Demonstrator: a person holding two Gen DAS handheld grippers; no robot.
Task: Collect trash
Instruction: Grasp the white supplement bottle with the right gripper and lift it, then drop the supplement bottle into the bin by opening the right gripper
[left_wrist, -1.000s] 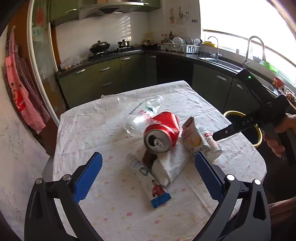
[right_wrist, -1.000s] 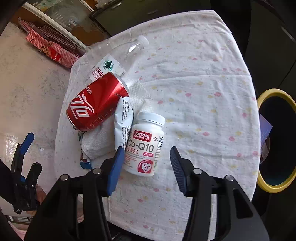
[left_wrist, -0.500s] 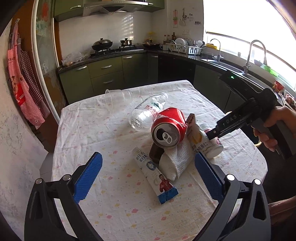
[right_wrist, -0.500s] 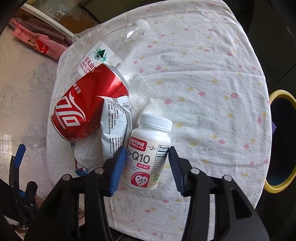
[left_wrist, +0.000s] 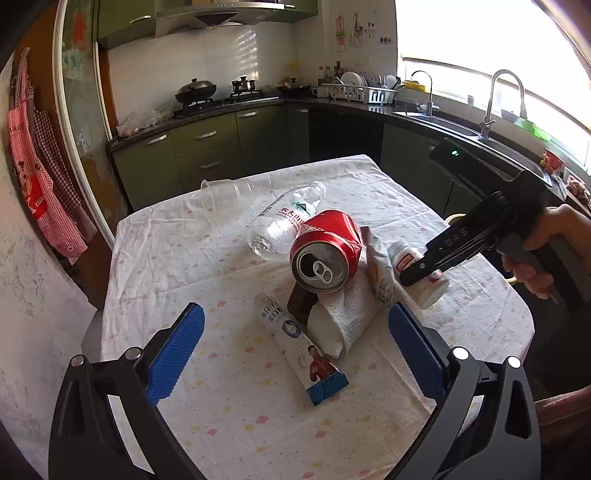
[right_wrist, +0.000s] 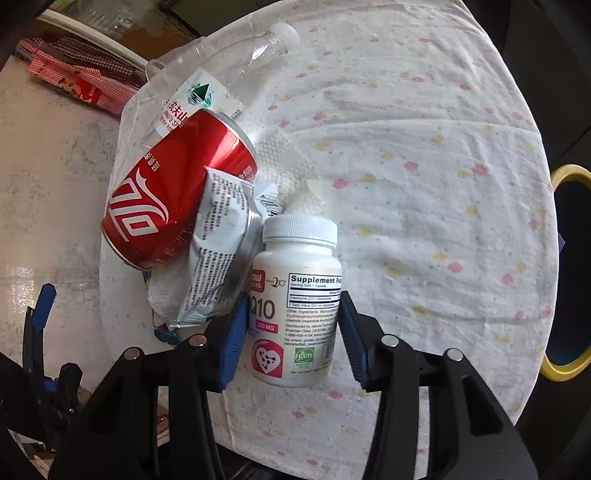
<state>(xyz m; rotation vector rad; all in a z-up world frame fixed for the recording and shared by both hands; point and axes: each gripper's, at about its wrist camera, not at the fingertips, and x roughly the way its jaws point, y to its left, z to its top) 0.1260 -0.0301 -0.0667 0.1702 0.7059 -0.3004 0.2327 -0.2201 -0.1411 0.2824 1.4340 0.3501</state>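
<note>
A pile of trash lies on the flowered tablecloth (left_wrist: 207, 266): a dented red can (left_wrist: 325, 251) (right_wrist: 173, 192), a clear water bottle (left_wrist: 280, 225) (right_wrist: 207, 88), a silver snack wrapper (right_wrist: 218, 251), a crumpled paper towel (left_wrist: 343, 317) and a long printed sachet (left_wrist: 299, 350). A white supplement bottle (right_wrist: 295, 280) (left_wrist: 424, 291) lies on its side at the pile's right. My right gripper (right_wrist: 291, 302) points steeply down, its blue pads against both sides of that bottle. My left gripper (left_wrist: 295, 314) hovers wide open at the near side of the pile, holding nothing.
A clear plastic cup (left_wrist: 221, 188) lies on its side at the table's far end. A yellow-rimmed bin (right_wrist: 569, 266) stands on the floor beyond the table's right edge. Kitchen cabinets and a sink run along the far walls. A small brown item (left_wrist: 301, 302) sits under the can.
My right gripper came down over the supplement bottle, and its jaws narrowed until the pads met the bottle's sides. The left gripper stayed nearly still and open.
</note>
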